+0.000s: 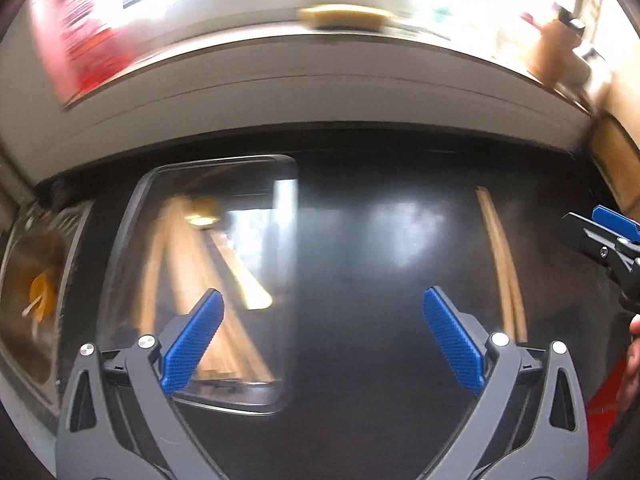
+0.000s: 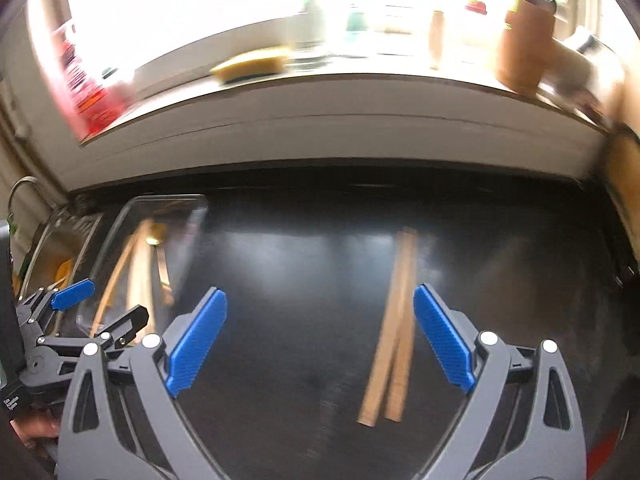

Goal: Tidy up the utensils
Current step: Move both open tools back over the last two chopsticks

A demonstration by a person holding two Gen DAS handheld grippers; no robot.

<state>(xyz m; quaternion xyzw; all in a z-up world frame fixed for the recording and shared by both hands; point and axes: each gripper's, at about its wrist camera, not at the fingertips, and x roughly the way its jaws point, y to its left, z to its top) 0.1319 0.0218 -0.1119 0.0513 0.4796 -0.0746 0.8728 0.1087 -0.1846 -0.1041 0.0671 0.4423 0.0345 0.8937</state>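
Chopsticks (image 2: 390, 344), a wooden pair crossed near their lower ends, lay bare on the dark worktop (image 2: 300, 280) toward its right side, well apart from the clear glass dish (image 1: 132, 216) that stood near the worktop's left edge beside the sink (image 1: 28, 280). More wooden utensils (image 1: 180, 264) and a gold-coloured spoon (image 2: 154, 236) lay inside that dish, blurred and hard to tell apart. Both hand-held tools stood with jaws spread wide and nothing between them: the left gripper (image 1: 324, 336) hung over the dish's right wall and the bare worktop beside it, while the right gripper (image 2: 320, 340) hung over the worktop with the chopsticks lying just inside its right blue pad (image 2: 442, 340), apart from it. Along the worktop's far edge ran a pale sill carrying a yellow sponge (image 2: 248, 66), a red-printed box (image 1: 76, 40) at the left and a brown jar (image 2: 524, 48) at the right, all smeared by motion blur against bright window light.
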